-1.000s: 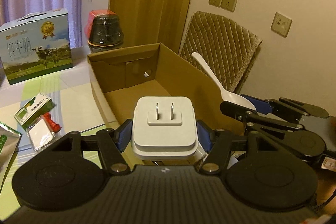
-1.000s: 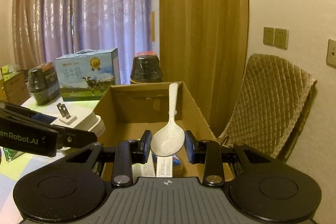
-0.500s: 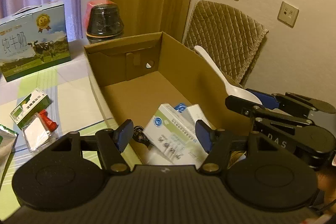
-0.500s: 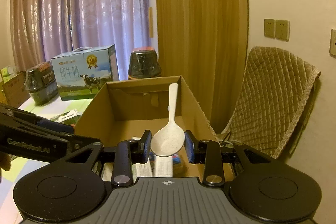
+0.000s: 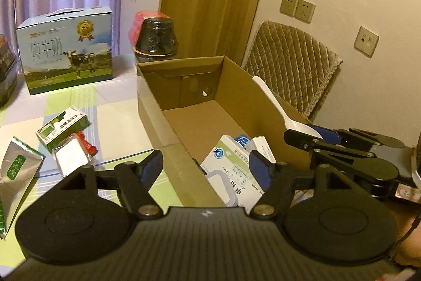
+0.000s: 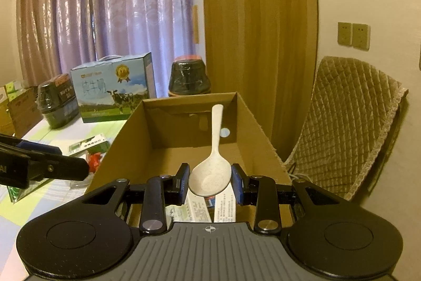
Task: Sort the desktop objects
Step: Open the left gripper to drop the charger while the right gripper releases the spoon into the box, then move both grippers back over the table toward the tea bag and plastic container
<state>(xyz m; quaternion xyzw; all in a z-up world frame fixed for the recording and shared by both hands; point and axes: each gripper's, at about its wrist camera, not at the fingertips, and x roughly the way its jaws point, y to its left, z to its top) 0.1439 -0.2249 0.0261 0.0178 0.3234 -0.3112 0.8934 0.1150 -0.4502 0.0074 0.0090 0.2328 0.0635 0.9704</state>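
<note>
Gone from the left gripper (image 5: 205,166), whose jaws are now gaping empty, the white plug adapter (image 5: 219,182) is lying among white medicine cartons (image 5: 231,162) inside the brown cardboard box (image 5: 158,107); the right gripper (image 6: 210,182) is clamping a speckled cream plastic spoon (image 6: 211,170) above it.

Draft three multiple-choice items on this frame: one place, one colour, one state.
1. Where is the white plastic spoon?
A. on the table
B. between the right gripper fingers, above the brown cardboard box
C. on the chair

2. What colour is the milk carton with the cow picture?
A. blue
B. red
C. black

3. What state is the left gripper in?
A. shut on a plug
B. shut on a box
C. open, holding nothing

Key: B, the pads clamp the bowl; A, blue panels; C, wide gap.
</note>
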